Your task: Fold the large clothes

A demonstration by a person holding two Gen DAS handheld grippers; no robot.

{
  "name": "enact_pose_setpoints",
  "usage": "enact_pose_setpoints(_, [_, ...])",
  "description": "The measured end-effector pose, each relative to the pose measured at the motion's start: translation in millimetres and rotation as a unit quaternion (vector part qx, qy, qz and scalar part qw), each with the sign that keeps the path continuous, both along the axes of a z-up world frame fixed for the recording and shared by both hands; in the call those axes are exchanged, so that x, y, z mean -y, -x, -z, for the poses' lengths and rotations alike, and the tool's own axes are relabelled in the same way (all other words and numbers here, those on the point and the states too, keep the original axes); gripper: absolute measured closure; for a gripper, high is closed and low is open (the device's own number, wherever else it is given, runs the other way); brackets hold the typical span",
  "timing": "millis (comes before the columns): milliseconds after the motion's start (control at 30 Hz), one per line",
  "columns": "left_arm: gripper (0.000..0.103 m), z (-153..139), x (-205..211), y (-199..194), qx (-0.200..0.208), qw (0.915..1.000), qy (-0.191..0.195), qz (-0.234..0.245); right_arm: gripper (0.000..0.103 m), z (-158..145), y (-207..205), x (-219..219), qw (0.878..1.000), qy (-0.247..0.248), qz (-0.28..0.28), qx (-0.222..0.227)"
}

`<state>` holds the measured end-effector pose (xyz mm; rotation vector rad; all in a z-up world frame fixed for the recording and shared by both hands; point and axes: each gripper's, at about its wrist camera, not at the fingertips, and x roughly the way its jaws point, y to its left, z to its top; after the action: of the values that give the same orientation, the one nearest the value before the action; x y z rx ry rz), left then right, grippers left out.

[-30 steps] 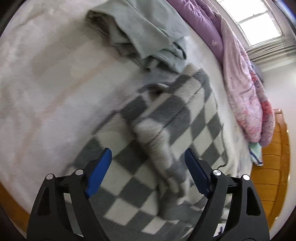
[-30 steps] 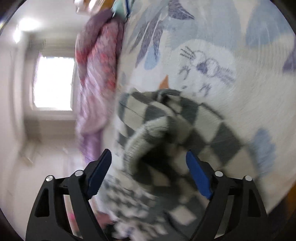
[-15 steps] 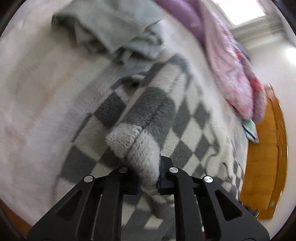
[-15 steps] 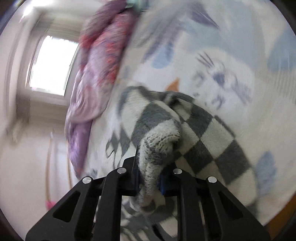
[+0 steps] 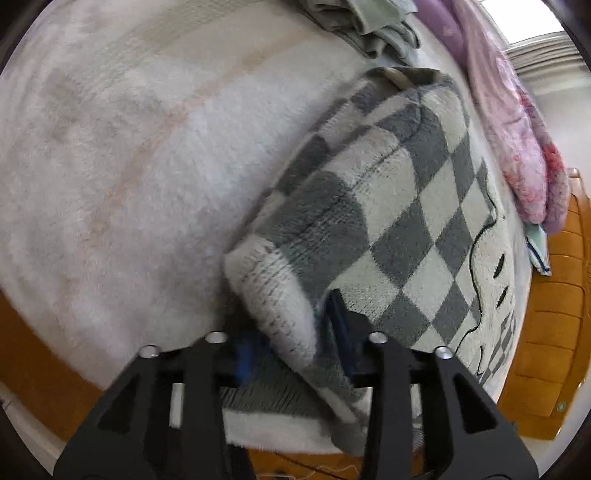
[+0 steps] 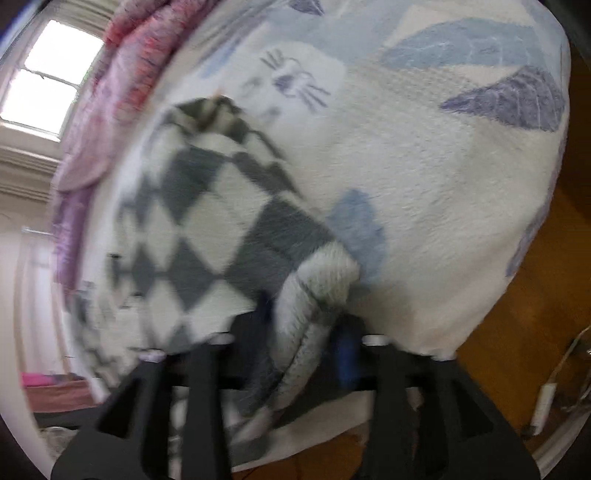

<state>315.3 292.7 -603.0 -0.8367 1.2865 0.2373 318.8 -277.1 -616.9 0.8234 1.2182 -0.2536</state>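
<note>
A sec before, both grippers hung wide open over the checkered sweater; half a sec before, each had already clamped a ribbed edge. Now the left gripper (image 5: 291,332) was still pinched narrow on a ribbed corner of the checkered sweater (image 5: 391,206), which had been drawn toward the near edge of the bed, its grey-and-cream body lying flatter than earlier, w/ a black line drawing showing on the far part. The right gripper (image 6: 303,332) was likewise clamped on a ribbed edge of the same sweater (image 6: 207,221) (that view was blurred, so finer detail couldn't be told), fabric bunched between the blue pads.

The sweater lay on a fuzzy white blanket (image 5: 122,155) in the left view; the right view showed a blanket w/ blue and purple patches and a cat face (image 6: 424,166). A grey-green garment (image 5: 365,26) sat crumpled beyond the sweater, near its far end. A pink-purple quilt (image 5: 517,140) was heaped along the far side. A wooden bed frame (image 5: 550,314) edged the mattress, and a bright window (image 6: 48,92) was beyond the quilt.
</note>
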Motion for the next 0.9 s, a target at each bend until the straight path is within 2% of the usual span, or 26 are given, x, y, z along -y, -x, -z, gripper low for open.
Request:
enact_pose_setpoints(67, [0.042,-2,5,-1,0.019,0.9998,0.001,0.010,0.040,-1,2,3,1.000,0.026,0.010,0.004])
enact_pose_setpoints(133, [0.036,-9,11,1,0.036,0.9990,-0.016,0.023,0.040,-12,11,6,0.998,0.049,0.035,0.002])
enact_pose_setpoints(167, [0.029,-14,13,4,0.043,0.9984,-0.027,0.023,0.040,-20,16,7,0.997,0.065,0.045,0.002])
enact_pose_setpoints(267, [0.022,-36,8,17,0.079,0.9946,-0.067,-0.007,0.040,-56,23,0,0.990,0.125,0.058,0.022])
enact_pose_setpoints(333, [0.018,-43,4,25,0.089,0.9923,-0.084,-0.022,0.040,-76,11,-17,0.987,0.146,0.032,0.056])
enact_pose_setpoints(433, [0.018,-32,-3,25,0.071,0.9928,-0.096,-0.016,0.040,-94,-26,-66,0.980,0.145,-0.059,0.120])
enact_pose_setpoints(500, [0.018,-22,-3,24,0.059,0.9928,-0.103,-0.011,0.040,-97,-61,-110,0.971,0.131,-0.122,0.160])
enact_pose_setpoints(600, [0.018,-2,-1,25,0.034,0.9965,-0.074,-0.014,0.066,-89,-103,-164,0.960,0.089,-0.184,0.191])
enact_pose_setpoints(700, [0.019,1,6,32,0.046,0.9954,-0.083,-0.010,0.089,-75,-137,-205,0.951,0.071,-0.230,0.193])
enact_pose_setpoints(767, [0.019,2,6,36,0.052,0.9954,-0.079,-0.014,0.097,-57,-158,-230,0.947,0.065,-0.262,0.174])
enact_pose_setpoints(867, [0.019,6,4,42,0.059,0.9957,-0.068,-0.024,0.098,-20,-169,-253,0.941,0.094,-0.303,0.117])
enact_pose_setpoints(900, [0.019,7,4,45,0.062,0.9956,-0.064,-0.029,0.099,-10,-166,-252,0.940,0.092,-0.308,0.115])
